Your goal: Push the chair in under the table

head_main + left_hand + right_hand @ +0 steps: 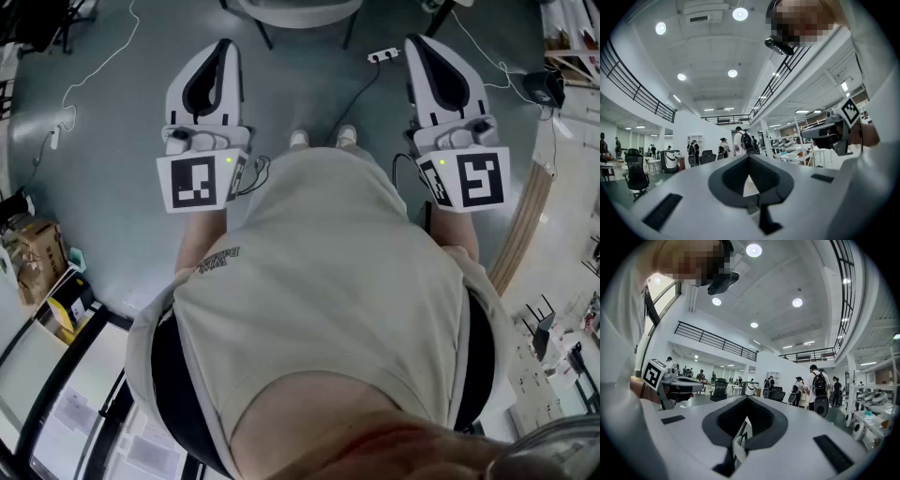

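Observation:
In the head view I hold both grippers out level over the grey floor, one on each side of the person's beige shirt. The left gripper and the right gripper are both shut with nothing between their jaws. A pale round edge on dark legs shows at the top of the frame, ahead of the shoes; I cannot tell if it is the chair or the table. The left gripper faces an open hall, as does the right gripper. Neither touches anything.
A power strip and cables lie on the floor between the grippers. A cardboard box stands at the left, wooden boards at the right. Black office chairs and several people with backpacks stand far off.

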Demonstrator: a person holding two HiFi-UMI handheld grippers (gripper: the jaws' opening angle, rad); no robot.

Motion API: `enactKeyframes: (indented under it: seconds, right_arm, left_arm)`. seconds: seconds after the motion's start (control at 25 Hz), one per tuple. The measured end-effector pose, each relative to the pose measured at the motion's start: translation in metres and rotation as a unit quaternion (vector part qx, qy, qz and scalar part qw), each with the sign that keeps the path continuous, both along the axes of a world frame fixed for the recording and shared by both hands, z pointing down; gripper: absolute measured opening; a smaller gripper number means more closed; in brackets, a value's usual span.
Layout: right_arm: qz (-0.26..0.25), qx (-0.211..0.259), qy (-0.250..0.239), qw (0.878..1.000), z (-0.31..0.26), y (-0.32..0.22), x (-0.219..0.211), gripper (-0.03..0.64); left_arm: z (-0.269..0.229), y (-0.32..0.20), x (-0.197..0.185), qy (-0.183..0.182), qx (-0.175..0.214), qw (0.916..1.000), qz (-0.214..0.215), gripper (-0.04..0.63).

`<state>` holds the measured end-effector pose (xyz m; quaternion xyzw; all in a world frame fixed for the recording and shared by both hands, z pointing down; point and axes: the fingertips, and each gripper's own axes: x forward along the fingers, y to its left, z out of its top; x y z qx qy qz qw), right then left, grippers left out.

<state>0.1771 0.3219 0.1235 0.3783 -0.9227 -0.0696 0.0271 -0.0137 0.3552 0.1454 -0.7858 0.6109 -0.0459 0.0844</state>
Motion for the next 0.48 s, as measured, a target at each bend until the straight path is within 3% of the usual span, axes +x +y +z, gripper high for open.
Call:
enactKeyframes:
  seconds: [0.48]
  right_arm:
    - [-0.004, -0.004, -0.003, 1.000, -0.0001, -0.0060, 0.0050, 0.008]
  left_arm:
    - [0.0006, -0.0032, 0.0081, -0.003, -0.002, 1.0000, 0.001, 0.011]
